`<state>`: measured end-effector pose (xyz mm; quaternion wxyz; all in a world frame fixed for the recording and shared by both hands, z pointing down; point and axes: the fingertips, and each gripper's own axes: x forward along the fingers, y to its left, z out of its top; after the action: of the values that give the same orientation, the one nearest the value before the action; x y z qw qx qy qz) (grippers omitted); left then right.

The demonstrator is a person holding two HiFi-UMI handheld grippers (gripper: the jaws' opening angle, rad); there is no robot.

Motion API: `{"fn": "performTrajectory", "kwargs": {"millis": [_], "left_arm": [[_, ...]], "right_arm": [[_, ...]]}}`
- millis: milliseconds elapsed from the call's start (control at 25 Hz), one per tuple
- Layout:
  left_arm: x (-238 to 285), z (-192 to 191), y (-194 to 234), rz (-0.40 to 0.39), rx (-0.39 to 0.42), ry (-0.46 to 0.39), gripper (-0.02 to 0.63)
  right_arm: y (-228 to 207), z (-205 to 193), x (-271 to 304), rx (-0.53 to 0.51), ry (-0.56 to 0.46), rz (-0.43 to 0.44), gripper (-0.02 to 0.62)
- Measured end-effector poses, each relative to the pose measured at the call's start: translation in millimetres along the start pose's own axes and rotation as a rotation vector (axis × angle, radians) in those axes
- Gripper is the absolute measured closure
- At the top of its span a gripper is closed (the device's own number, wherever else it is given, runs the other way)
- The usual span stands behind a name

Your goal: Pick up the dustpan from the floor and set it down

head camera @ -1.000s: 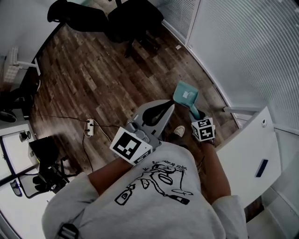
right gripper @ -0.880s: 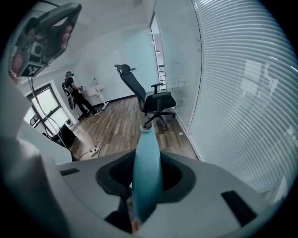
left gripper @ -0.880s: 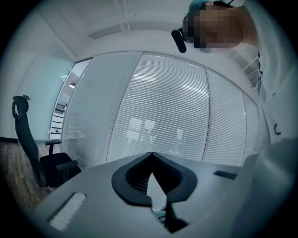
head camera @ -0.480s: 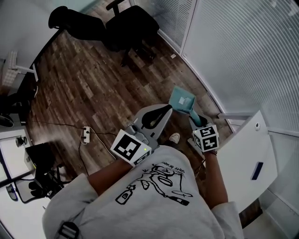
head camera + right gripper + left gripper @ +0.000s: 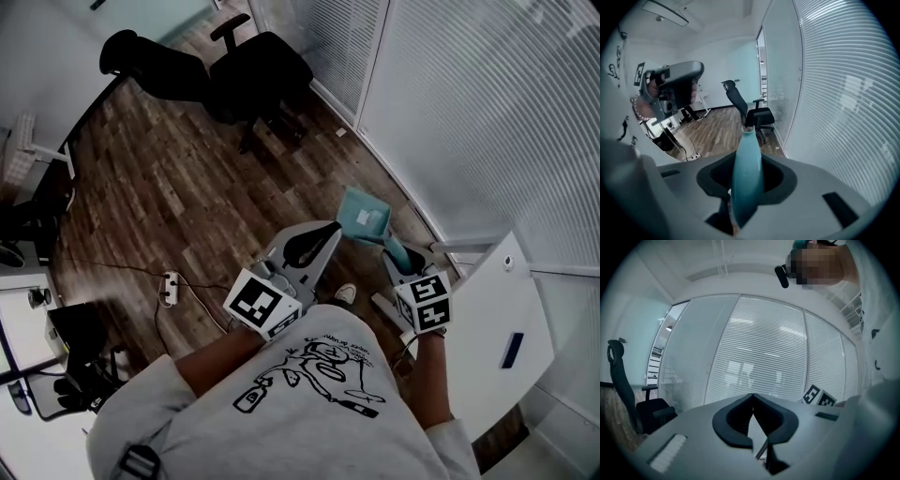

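Note:
A teal dustpan [image 5: 364, 216] hangs above the wooden floor in the head view, pan end away from me. My right gripper [image 5: 401, 264] is shut on its handle. In the right gripper view the teal handle [image 5: 747, 168] stands up between the jaws of the right gripper [image 5: 747, 187] and hides the pan end. My left gripper [image 5: 330, 230] is held level to the left of the dustpan, apart from it. In the left gripper view, the left gripper [image 5: 752, 397] has its tips together with nothing between them.
Two black office chairs [image 5: 258, 66] stand at the far side of the floor. A power strip [image 5: 170, 287] with its cable lies on the floor at the left. A white cabinet [image 5: 506, 319] is close on the right, beside the blind-covered glass wall [image 5: 469, 112].
My right gripper has risen with the dustpan held in it. The left gripper has stayed about where it was.

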<state>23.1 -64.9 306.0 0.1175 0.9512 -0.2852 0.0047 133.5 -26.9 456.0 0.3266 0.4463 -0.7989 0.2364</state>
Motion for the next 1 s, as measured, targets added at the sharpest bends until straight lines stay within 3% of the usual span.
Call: {"fn": "performTrajectory", "kwargs": {"millis": [640, 1000], "left_arm": [[2, 18, -3, -0.016, 0.012, -0.021, 0.604], [4, 18, -10, -0.022, 0.002, -0.020, 0.604]], "right_arm": [[17, 66, -78, -0.072, -0.074, -0.052, 0.499], [14, 71, -92, -0.083, -0.098, -0.075, 0.499]]}}
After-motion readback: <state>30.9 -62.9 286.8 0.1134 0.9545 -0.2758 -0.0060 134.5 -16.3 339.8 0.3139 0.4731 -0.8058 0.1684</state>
